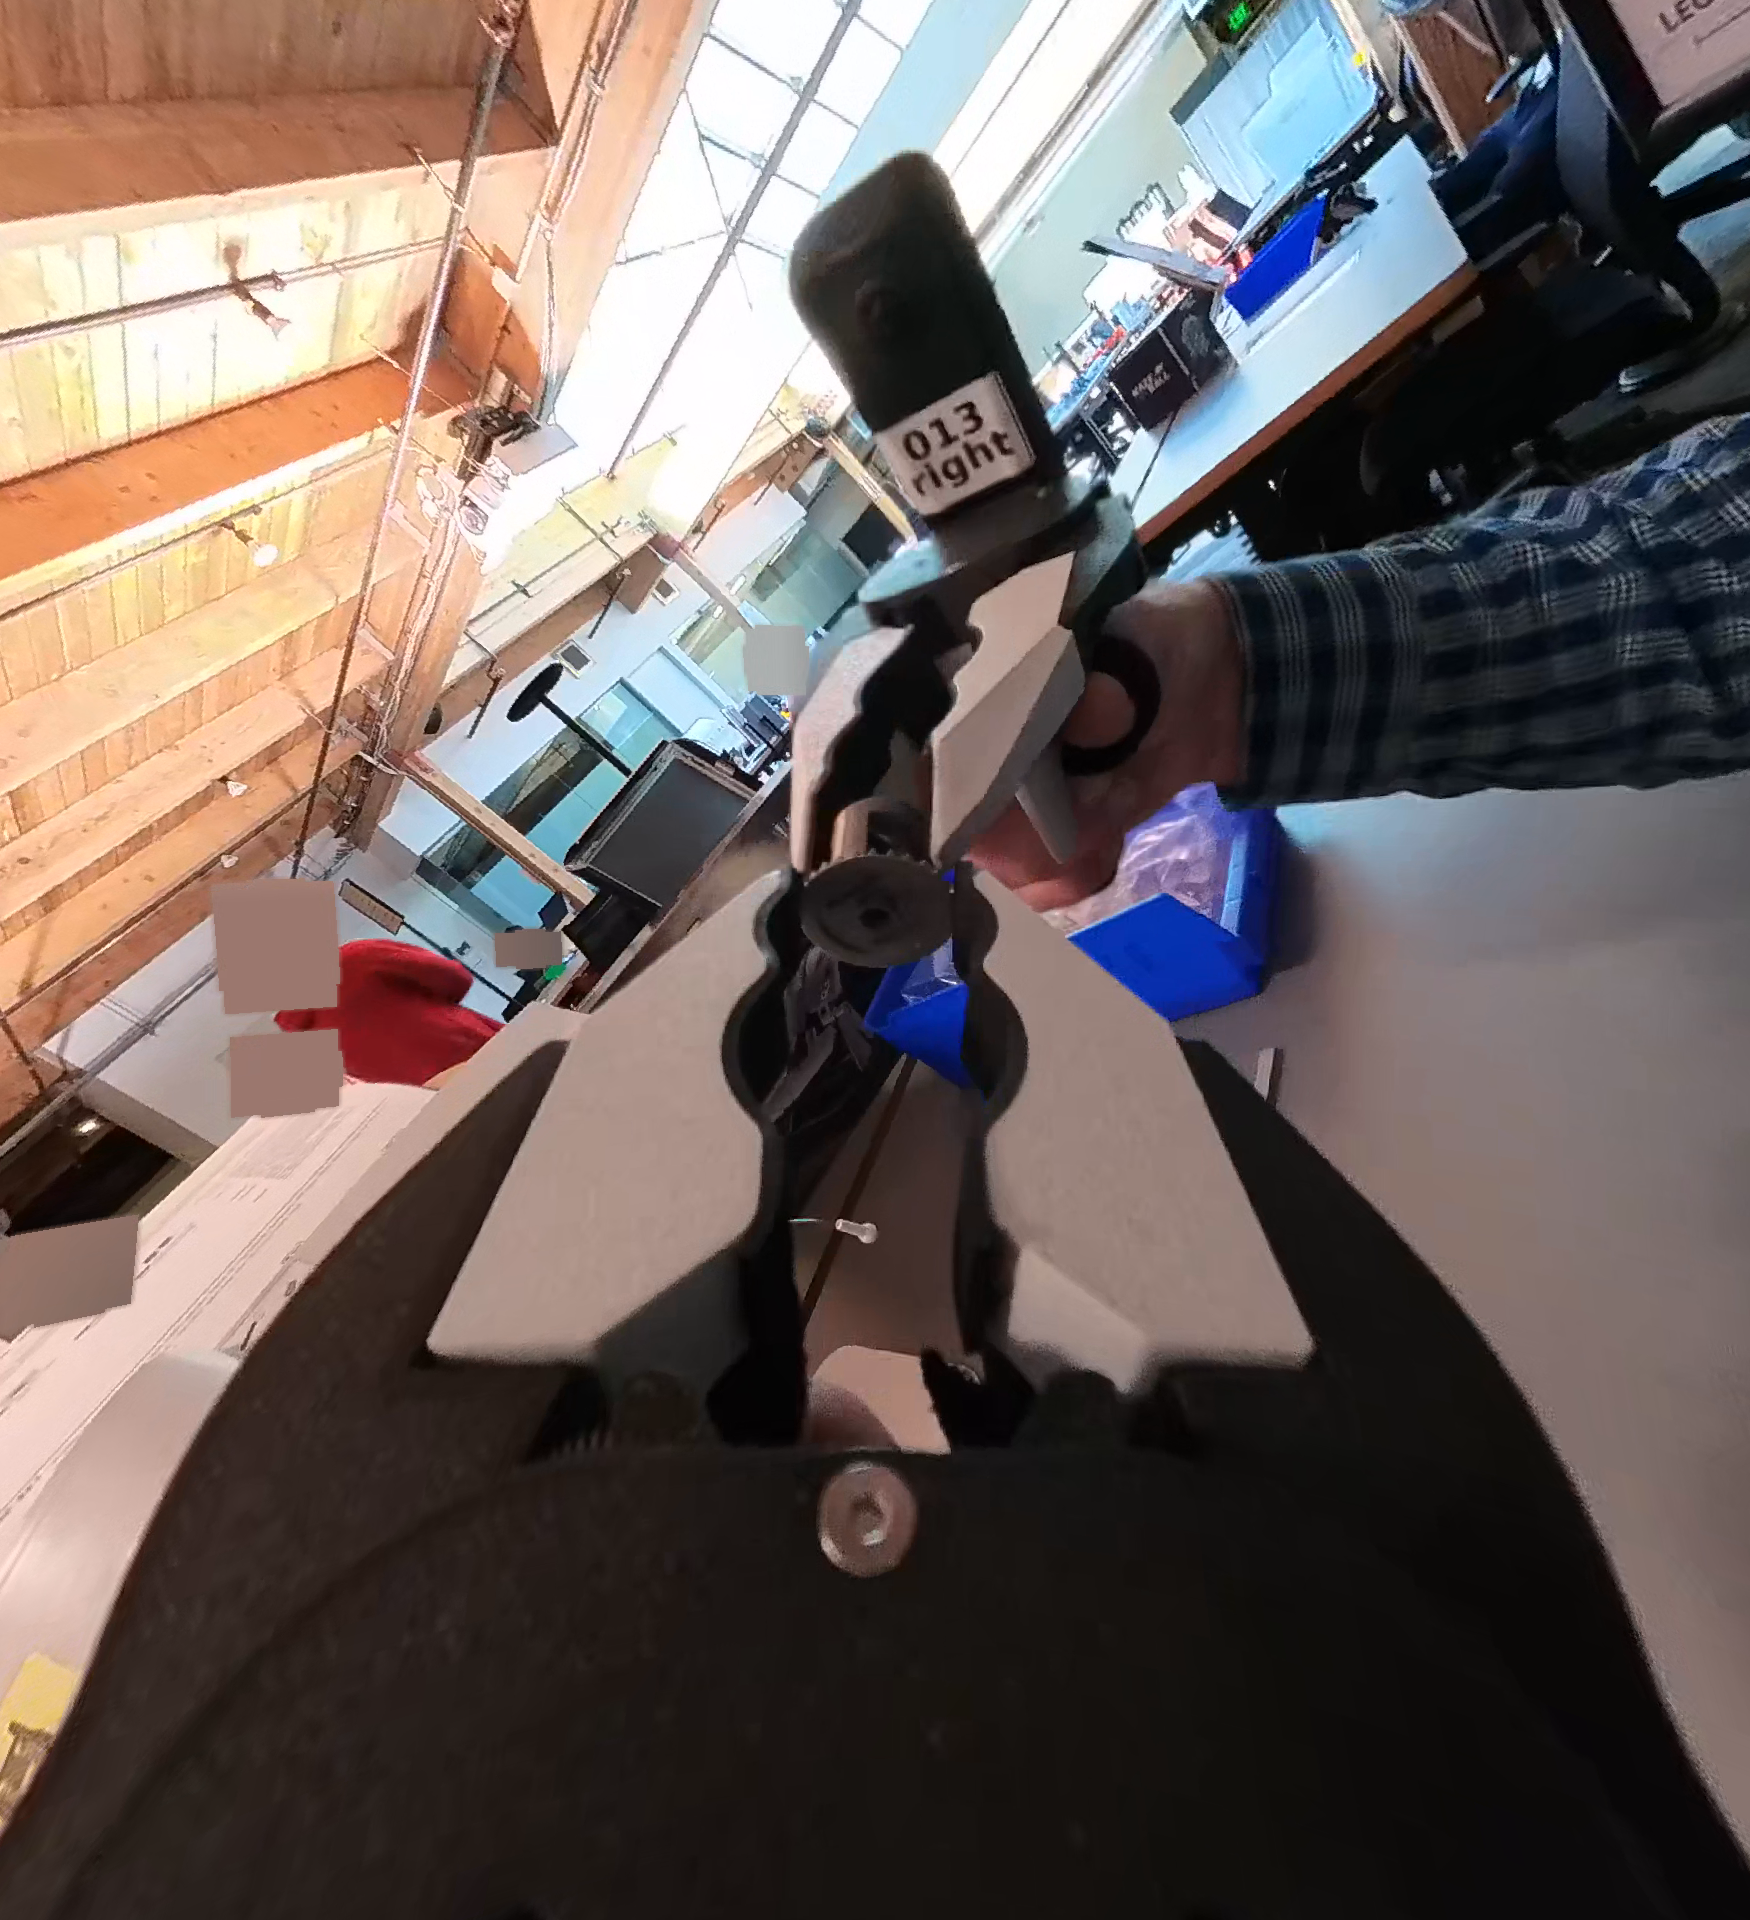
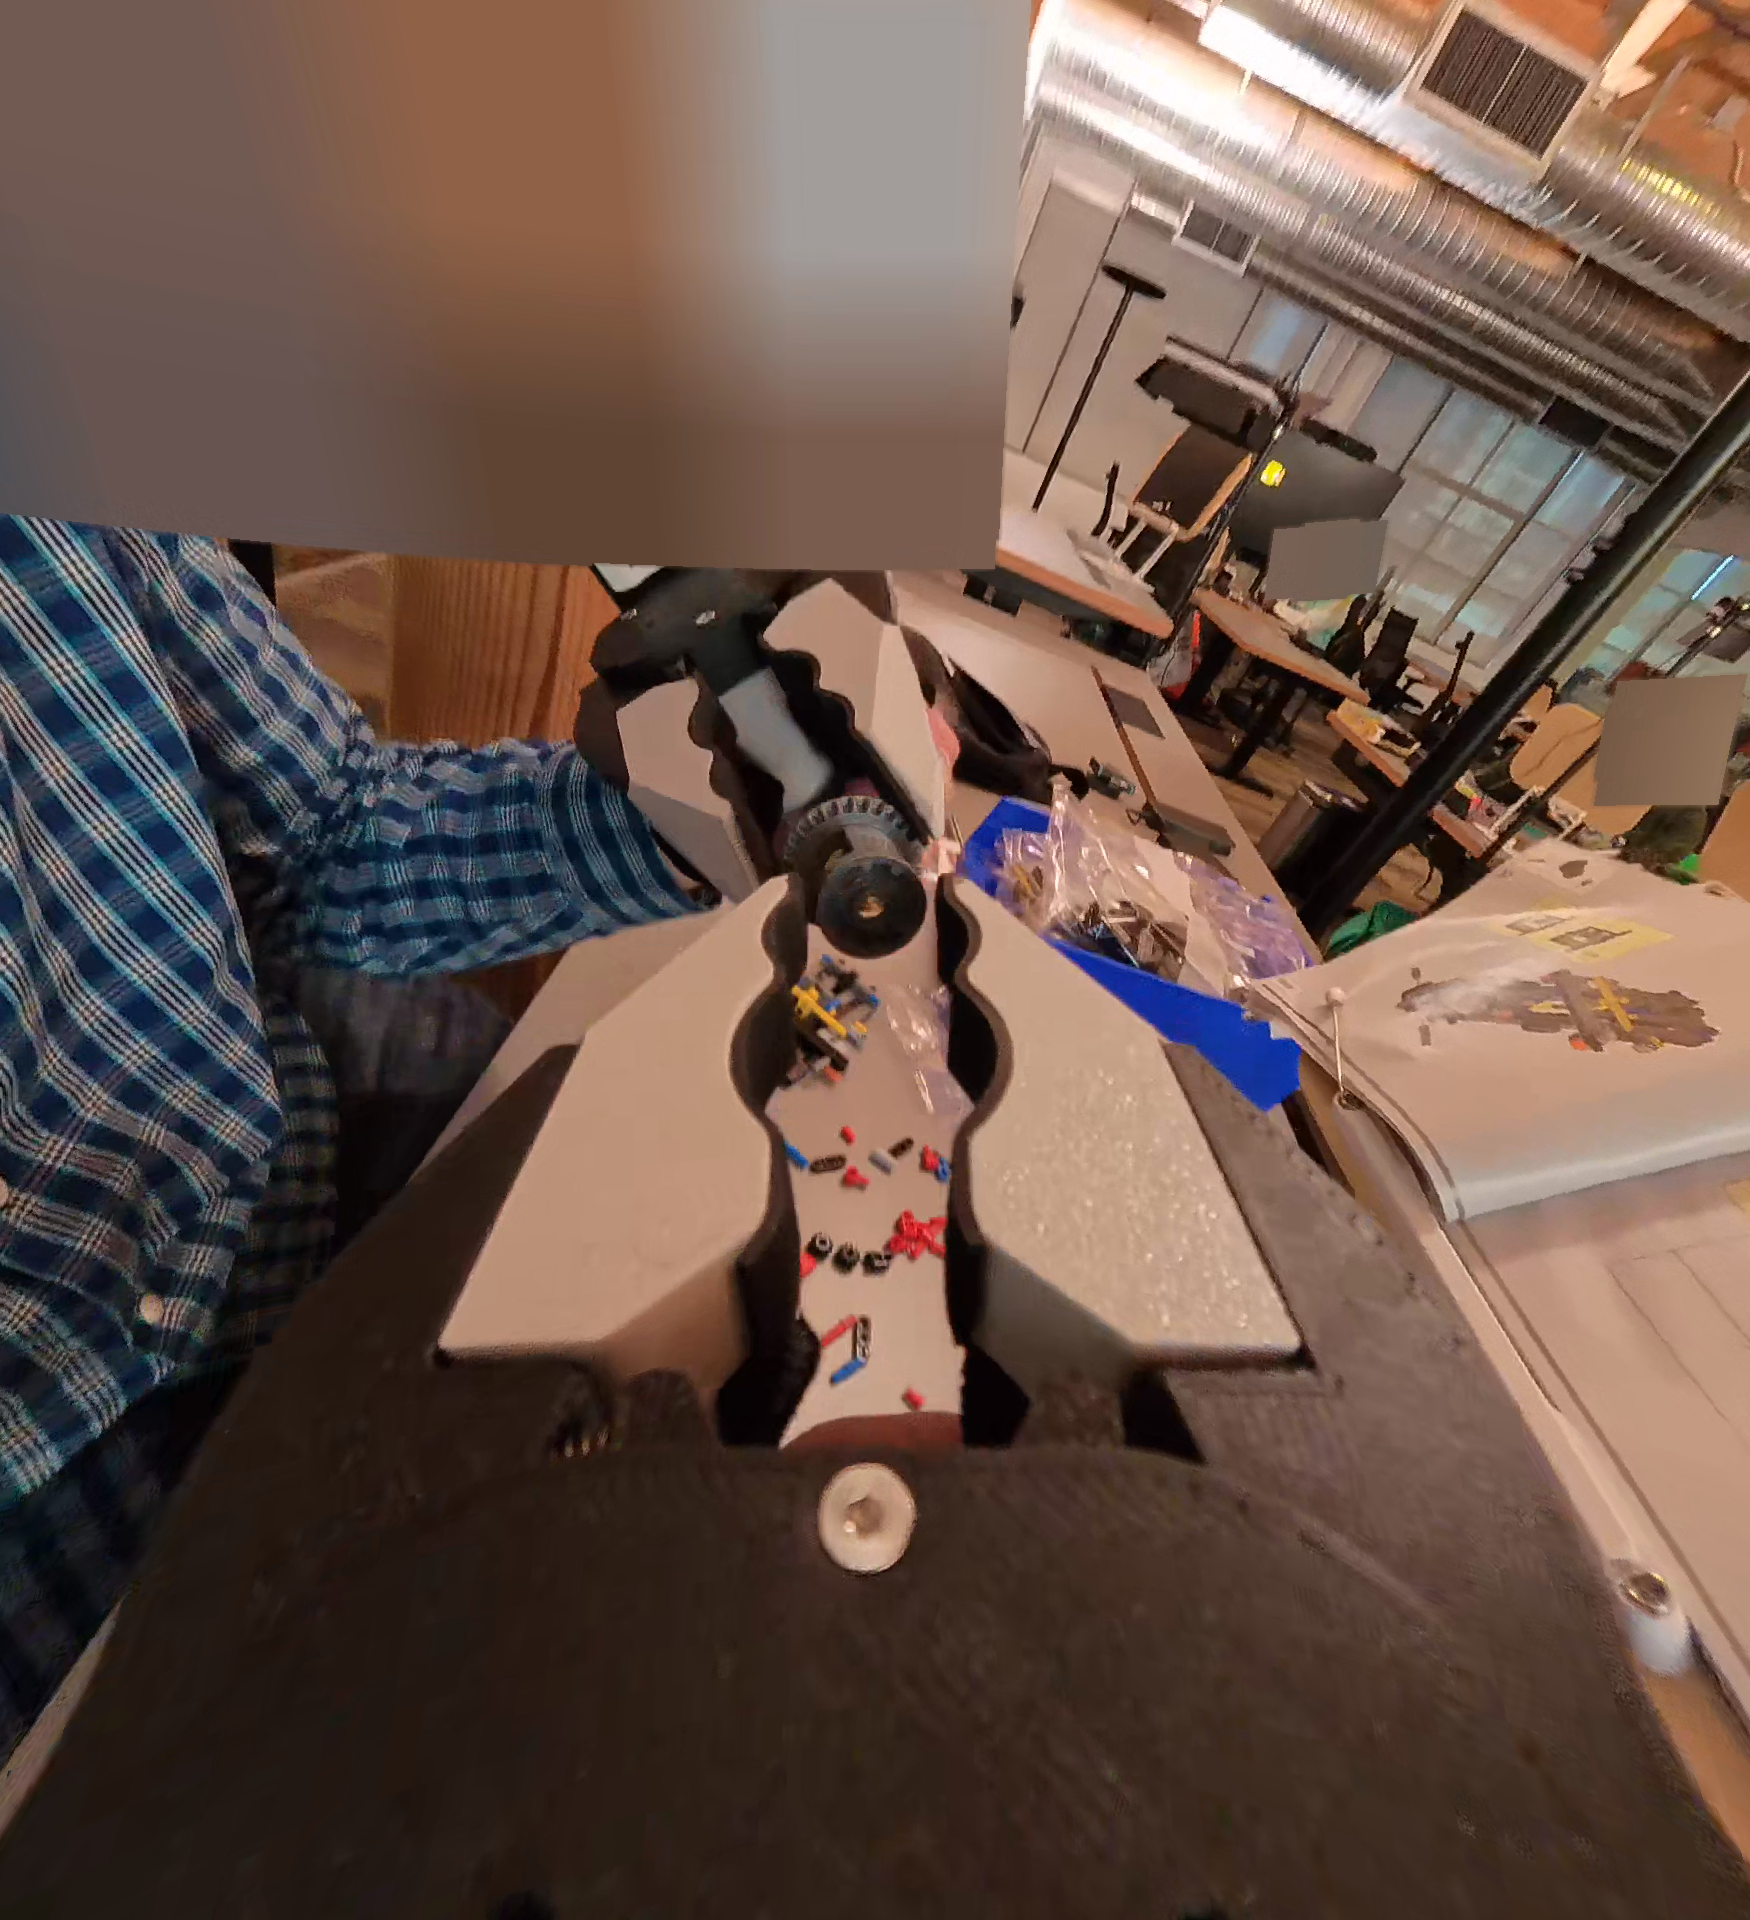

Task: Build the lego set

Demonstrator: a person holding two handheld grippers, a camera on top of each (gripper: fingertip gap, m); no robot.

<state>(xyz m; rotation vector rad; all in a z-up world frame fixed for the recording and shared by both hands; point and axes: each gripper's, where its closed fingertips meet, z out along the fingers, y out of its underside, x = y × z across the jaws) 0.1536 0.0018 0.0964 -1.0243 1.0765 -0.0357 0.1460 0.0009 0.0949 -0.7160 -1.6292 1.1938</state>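
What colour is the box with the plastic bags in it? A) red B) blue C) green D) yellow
B: the box beside the booklet is blue, with clear bags of parts heaped in it; the left wrist view shows the same blue box on the table.

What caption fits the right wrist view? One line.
Two handheld grippers meet on a dark round gear piece above scattered small plastic bricks.

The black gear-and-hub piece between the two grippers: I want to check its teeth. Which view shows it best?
The right wrist view: the black gear-and-hub piece appears side-on at the right gripper tips, toothed ring and barrel visible. The left wrist view shows only its round face end-on at the left gripper tips, teeth hidden.
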